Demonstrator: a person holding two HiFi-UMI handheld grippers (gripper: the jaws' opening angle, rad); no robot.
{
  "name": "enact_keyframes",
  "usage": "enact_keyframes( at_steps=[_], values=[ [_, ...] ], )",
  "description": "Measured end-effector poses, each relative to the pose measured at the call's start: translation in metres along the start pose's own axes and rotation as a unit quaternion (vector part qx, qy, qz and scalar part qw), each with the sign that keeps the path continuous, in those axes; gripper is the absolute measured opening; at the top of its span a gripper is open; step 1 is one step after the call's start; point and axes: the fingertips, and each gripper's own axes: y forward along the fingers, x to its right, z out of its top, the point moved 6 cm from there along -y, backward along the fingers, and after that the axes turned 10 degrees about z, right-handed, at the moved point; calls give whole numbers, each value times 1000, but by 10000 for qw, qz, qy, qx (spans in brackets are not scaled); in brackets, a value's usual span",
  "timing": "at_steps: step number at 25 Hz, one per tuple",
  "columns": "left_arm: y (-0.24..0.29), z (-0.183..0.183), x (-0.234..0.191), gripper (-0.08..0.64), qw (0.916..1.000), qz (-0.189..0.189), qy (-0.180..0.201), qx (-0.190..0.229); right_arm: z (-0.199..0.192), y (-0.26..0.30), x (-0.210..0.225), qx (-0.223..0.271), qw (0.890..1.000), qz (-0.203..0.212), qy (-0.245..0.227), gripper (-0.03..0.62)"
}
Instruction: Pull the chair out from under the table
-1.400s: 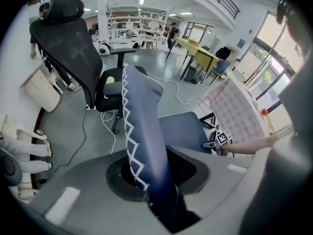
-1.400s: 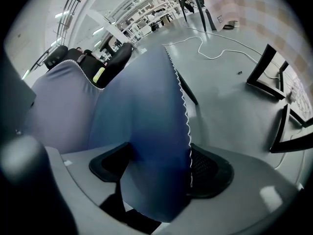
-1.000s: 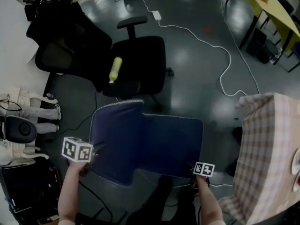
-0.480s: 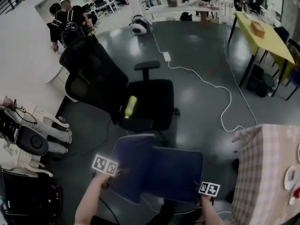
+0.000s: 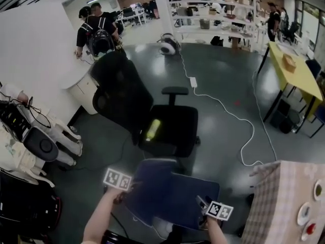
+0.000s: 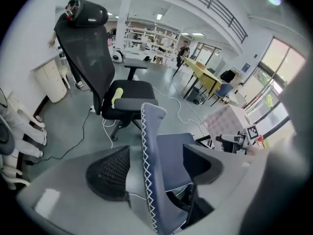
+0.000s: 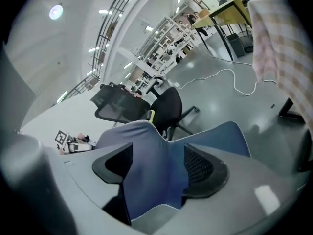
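Note:
A blue chair (image 5: 185,197) with white stitching stands out on the floor, left of the table with a checked cloth (image 5: 284,207). My left gripper (image 5: 124,195) hangs at the left edge of the chair back (image 6: 151,131). Its jaws are closing, with that edge in the gap and daylight beside the left pad (image 6: 113,168). My right gripper (image 5: 202,203) hovers over the seat's right front corner. Its jaws are closing too; the blue chair (image 7: 156,160) shows between them, and I see no pad pressing on it.
A black office chair (image 5: 172,126) with a yellow-green bottle (image 5: 153,130) on its seat stands just beyond the blue chair. A white cable (image 5: 223,111) snakes across the dark floor. A yellow table (image 5: 297,75) is at far right, equipment (image 5: 30,146) along the left, people (image 5: 96,29) at the back.
Both grippers have risen, the right one more. The head view has tipped up, so the blue chair sits lower and smaller in it. The left jaws stand wider than before.

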Motion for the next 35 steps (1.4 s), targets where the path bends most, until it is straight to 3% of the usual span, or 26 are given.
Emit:
enact_keyframes(
  at_steps=[3, 6, 8, 10, 14, 15, 16, 25, 35],
  values=[
    [-18, 2, 3, 322, 9995, 43, -59, 310, 7, 2, -36, -33, 9994, 252, -238, 265],
    [-27, 7, -5, 342, 9969, 76, -368, 686, 18, 10, -63, -57, 9978, 425, -506, 194],
    [-32, 19, -2, 342, 9948, -41, -543, 859, 30, 13, -84, -45, 9970, 460, -616, 93],
    [-33, 26, 9, 295, 9941, -88, -581, 917, 37, 7, -102, -193, 9964, 373, -736, 12],
    [-37, 37, 5, 106, 9916, 149, -492, 1188, 34, 18, -144, -559, 9913, 409, -1122, 12],
    [-40, 38, 3, 19, 9902, 226, -507, 1278, 31, 21, -154, -625, 9899, 459, -1186, 12],
    [-43, 39, 1, -2, 9892, 271, -518, 1344, 29, 23, -164, -691, 9883, 505, -1259, 12],
    [-58, 40, 4, -2, 9881, 143, -762, 1331, 21, 24, -211, -1141, 9797, 783, -1448, 12],
    [-74, 38, 33, -2, 9863, 73, -824, 1427, 22, -1, -230, -1178, 9734, 1180, -1573, 12]
  ],
)
